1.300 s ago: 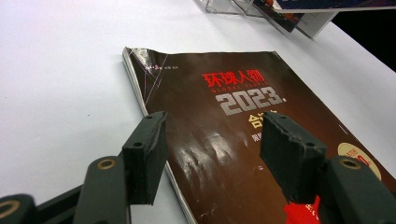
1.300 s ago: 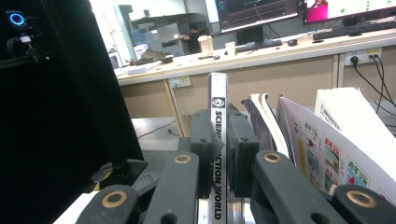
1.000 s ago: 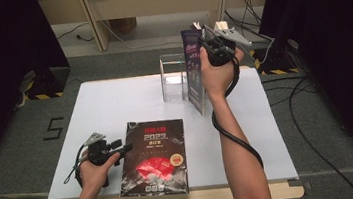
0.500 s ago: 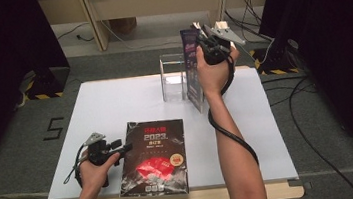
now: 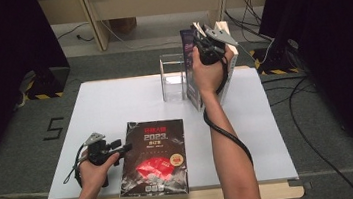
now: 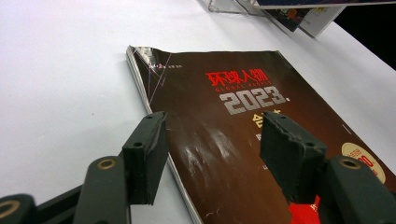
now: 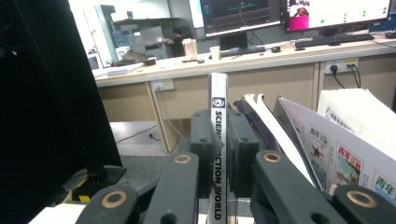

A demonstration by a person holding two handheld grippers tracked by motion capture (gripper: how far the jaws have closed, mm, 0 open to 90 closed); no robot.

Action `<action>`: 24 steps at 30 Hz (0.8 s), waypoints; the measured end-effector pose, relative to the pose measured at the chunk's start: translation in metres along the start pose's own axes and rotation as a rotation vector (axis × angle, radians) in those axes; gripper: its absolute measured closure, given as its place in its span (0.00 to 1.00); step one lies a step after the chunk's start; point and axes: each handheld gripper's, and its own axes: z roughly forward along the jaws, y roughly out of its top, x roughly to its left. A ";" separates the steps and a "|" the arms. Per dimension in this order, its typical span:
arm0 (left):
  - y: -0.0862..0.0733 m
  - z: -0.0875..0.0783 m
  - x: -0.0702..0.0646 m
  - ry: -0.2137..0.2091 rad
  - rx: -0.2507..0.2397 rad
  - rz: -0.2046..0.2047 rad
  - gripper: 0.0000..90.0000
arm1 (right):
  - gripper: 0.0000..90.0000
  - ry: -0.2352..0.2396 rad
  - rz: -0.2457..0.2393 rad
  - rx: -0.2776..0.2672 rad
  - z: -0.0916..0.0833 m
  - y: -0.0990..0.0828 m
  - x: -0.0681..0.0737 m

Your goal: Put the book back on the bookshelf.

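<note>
A dark magazine [image 5: 153,157] with red "2023" lettering lies flat near the table's front edge. My left gripper [image 5: 119,148] rests just left of it, open. In the left gripper view the gripper [image 6: 215,135] hovers over the left edge of the magazine [image 6: 243,88] with nothing between its pads. At the back of the table my right gripper [image 5: 207,43] is shut on the top of an upright thin magazine [image 5: 190,72]. In the right gripper view the gripper [image 7: 218,128] pinches the white "SCIENCE WORLD" spine [image 7: 218,93].
A clear acrylic stand [image 5: 173,77] is at the back centre, just left of the held magazine. More magazines [image 5: 223,36] lean upright to the right of my right hand, and their pages [image 7: 336,149] show in the right gripper view. The white table [image 5: 115,106] has bare room at left.
My right hand with the upright magazine has shifted a little left and down, toward the clear stand. The left hand and the flat magazine have stayed put.
</note>
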 end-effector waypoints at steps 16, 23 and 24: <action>-0.002 0.001 -0.001 -0.002 0.006 0.000 0.45 | 0.92 -0.004 -0.096 0.004 -0.037 -0.018 0.003; -0.002 0.001 -0.002 -0.004 0.010 -0.003 0.45 | 0.92 0.013 -0.116 0.021 -0.062 -0.030 0.003; -0.002 0.001 -0.002 -0.004 0.010 -0.002 0.45 | 0.92 0.013 -0.119 0.026 -0.064 -0.031 0.002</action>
